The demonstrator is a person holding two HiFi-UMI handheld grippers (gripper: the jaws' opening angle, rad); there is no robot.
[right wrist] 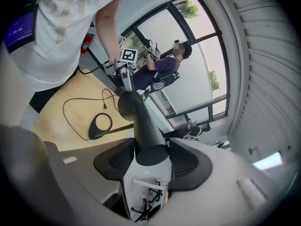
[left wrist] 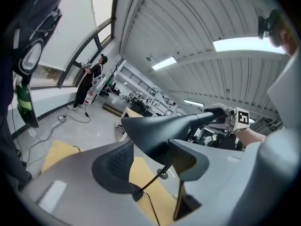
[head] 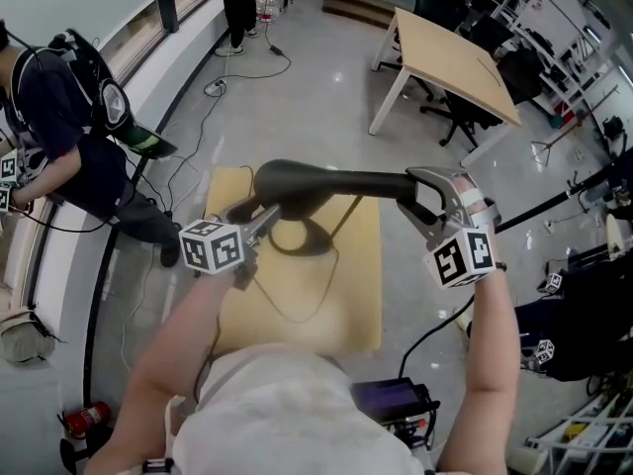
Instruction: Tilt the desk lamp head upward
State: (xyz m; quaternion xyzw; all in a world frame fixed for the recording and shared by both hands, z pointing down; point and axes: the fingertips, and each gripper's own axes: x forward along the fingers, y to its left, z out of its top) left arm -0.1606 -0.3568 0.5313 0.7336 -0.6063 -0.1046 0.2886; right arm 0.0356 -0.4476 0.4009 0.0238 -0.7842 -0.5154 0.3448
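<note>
Head view shows the desk lamp head [head: 336, 181], a long dark bar, lying about level in the air above a small yellow table [head: 361, 305]. The lamp base [head: 297, 237], a dark ring, rests on the table with a thin cable [head: 287, 305] trailing from it. The right hand-held gripper [head: 427, 198] is clamped on the narrow end of the bar; in the right gripper view both pads press against the dark tube [right wrist: 141, 121]. The left hand-held gripper [head: 259, 218] sits at the broad end. In the left gripper view its jaws stand wide apart, the broad end [left wrist: 160, 126] between them without being squeezed.
</note>
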